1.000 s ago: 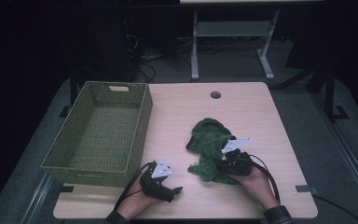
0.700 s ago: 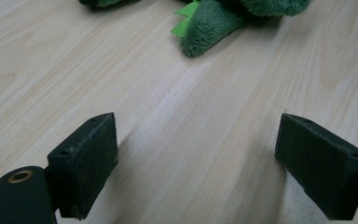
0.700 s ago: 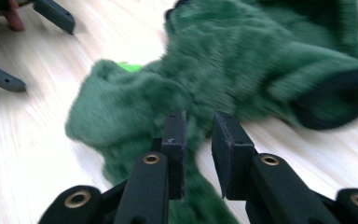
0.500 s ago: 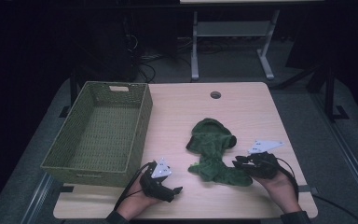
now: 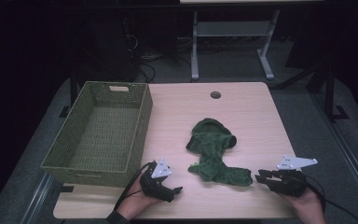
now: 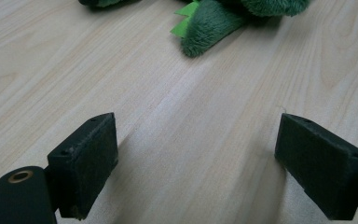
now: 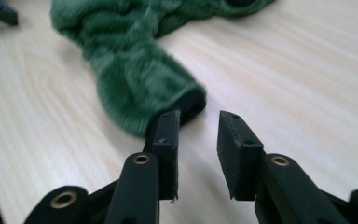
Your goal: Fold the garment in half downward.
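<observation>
Green plush cloth (image 5: 213, 154) lay mid-desk (image 5: 242, 112) from above, beside the basket (image 5: 100, 130). My left tool (image 6: 196, 154) gaped, empty. My right tool (image 7: 196, 149), jaws just parted, held nothing; next I'd regrip the cloth's end.

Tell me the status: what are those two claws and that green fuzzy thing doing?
Left gripper open, resting on table. Right gripper jaws just opening, nothing between them, beside green plush toy. Toy lies flat. Nothing in the way.
</observation>
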Demonstrator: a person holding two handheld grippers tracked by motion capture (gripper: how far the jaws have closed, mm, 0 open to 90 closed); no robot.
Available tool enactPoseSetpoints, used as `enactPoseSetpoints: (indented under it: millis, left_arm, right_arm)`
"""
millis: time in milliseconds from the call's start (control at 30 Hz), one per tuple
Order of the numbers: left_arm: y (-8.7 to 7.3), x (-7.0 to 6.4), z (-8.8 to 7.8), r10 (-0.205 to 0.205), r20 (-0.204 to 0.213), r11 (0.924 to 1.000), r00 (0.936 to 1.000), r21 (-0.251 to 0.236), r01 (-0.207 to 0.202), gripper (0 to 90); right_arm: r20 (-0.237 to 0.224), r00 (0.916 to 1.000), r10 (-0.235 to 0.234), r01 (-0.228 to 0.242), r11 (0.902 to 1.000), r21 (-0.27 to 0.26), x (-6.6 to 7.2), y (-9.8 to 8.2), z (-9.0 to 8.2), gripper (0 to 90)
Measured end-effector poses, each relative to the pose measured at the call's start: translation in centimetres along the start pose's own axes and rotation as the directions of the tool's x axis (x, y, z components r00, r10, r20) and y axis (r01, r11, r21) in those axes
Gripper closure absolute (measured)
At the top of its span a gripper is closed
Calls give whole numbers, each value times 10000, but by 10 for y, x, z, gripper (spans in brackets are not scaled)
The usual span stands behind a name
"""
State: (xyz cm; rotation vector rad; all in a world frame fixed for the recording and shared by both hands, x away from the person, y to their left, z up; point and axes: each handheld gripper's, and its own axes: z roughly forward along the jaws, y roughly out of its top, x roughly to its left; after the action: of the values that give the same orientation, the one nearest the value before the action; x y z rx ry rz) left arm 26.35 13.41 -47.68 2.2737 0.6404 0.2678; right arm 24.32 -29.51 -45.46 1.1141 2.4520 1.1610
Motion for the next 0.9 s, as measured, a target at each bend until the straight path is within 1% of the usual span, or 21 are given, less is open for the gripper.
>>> enactPoseSetpoints:
  millis: [33, 67, 133, 167, 267, 333, 400, 467, 533, 567, 733, 767, 800, 833, 867, 900]
  left_arm:
    - [0, 0, 0, -2, 3, 10000, 10000, -1, 2, 124]
    - [0, 0, 0, -2, 3, 10000, 10000, 1, 2, 124]
    - [0, 0, 0, -1, 3, 10000, 10000, -1, 1, 124]
    - [0, 0, 0, -3, 2, 10000, 10000, 0, 3, 124]
    - [0, 0, 0, -4, 2, 10000, 10000, -3, 4, 124]
    - [0, 0, 0, 2, 3, 10000, 10000, 0, -2, 124]
    - [0, 0, 0, 2, 2, 10000, 10000, -3, -2, 124]
    - [0, 0, 0, -7, 4, 10000, 10000, -11, 7, 124]
    - [0, 0, 0, -2, 2, 10000, 10000, -4, 2, 124]
    - [0, 0, 0, -4, 2, 10000, 10000, -7, 4, 124]
    - [0, 0, 0, -4, 6, 10000, 10000, -18, 4, 124]
    - [0, 0, 0, -1, 6, 10000, 10000, -11, 1, 124]
    - [0, 0, 0, -2, 5, 10000, 10000, -16, 2, 124]
    - [0, 0, 0, 0, 4, 10000, 10000, -12, 0, 124]
    - [0, 0, 0, 1, 4, 10000, 10000, -13, -1, 124]
    - [0, 0, 0, 0, 5, 10000, 10000, -11, 0, 124]
  right_arm:
    - [-173, 9998, -19, 20, 10000, 45, 1, -6, -1, 678]
    - [-173, 9998, -19, 20, 10000, 45, 1, -6, -1, 678]
    - [-335, 9994, -70, 75, 9999, 134, 3, -12, -1, 677]
    - [-413, 9990, -170, 177, 9997, 155, 3, -14, 0, 676]
    - [-739, 9971, -194, 208, 9996, 189, 8, -19, 1, 669]
    - [-763, 9967, -262, 275, 9995, 160, 8, -19, 1, 668]
    - [-939, 9953, -229, 247, 9995, 181, 9, -18, 2, 667]
    - [-1066, 9938, -313, 340, 9991, 244, 12, -15, 7, 667]
    - [-1092, 9935, -313, 345, 9990, 282, 12, -13, 9, 667]
    - [-1107, 9929, -428, 464, 9985, 306, 12, -12, 12, 667]
    - [-1118, 9930, -384, 433, 9982, 421, 11, -9, 17, 670]
    - [-1080, 9933, -404, 452, 9981, 424, 11, -8, 17, 687]
    - [-1080, 9933, -404, 452, 9981, 424, 11, -8, 17, 728]
    - [-1086, 9930, -471, 506, 9983, 300, 10, -7, 16, 800]
    - [-1086, 9930, -471, 506, 9983, 300, 10, -7, 16, 800]
    - [-967, 9945, -406, 430, 9988, 233, 10, -6, 15, 815]
